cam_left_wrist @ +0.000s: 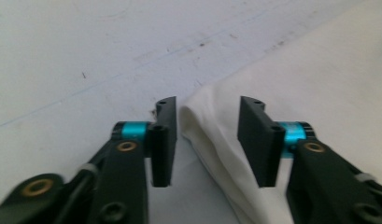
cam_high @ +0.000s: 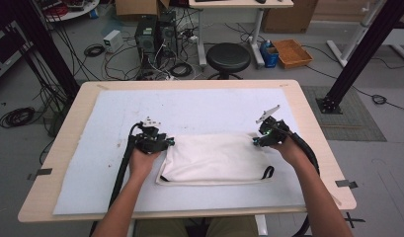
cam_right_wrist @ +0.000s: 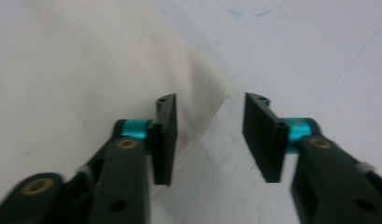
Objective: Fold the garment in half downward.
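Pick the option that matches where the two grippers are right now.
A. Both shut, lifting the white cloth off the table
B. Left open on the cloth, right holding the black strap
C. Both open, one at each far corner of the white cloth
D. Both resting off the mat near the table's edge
C: the left gripper and right gripper each show a gap between the jaws, with a far corner of the flat white cloth lying there.

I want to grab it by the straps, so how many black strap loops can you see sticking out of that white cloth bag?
2. One black loop pokes out at the bag's near right corner, another at its near left corner. Others could be hidden under the cloth.
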Demonstrator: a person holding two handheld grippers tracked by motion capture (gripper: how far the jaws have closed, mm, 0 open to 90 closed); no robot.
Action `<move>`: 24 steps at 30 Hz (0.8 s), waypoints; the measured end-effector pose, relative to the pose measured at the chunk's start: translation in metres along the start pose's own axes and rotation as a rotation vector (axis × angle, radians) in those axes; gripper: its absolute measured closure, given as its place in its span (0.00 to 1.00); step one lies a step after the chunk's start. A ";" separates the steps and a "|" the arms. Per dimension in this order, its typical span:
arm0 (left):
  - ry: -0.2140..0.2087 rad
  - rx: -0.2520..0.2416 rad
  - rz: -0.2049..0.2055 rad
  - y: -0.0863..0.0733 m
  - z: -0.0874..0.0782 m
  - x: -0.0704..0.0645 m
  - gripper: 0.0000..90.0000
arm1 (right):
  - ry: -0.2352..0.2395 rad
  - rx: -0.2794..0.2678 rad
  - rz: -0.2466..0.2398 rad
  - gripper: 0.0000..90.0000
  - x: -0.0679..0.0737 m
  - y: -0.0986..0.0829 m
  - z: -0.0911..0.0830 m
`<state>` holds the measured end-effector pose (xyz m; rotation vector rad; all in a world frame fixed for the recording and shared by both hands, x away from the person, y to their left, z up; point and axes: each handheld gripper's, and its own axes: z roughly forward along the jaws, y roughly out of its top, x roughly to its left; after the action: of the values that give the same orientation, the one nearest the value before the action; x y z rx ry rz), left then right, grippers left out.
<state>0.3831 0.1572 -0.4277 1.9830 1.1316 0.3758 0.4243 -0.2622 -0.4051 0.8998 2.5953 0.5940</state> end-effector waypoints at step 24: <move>-0.109 -0.083 0.027 -0.035 -0.054 0.000 0.45 | 0.163 -0.118 -0.121 0.30 0.040 -0.044 -0.051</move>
<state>0.3304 0.1937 -0.4203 1.9238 1.0059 0.3193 0.3503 -0.2822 -0.3896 0.6780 2.7005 0.8077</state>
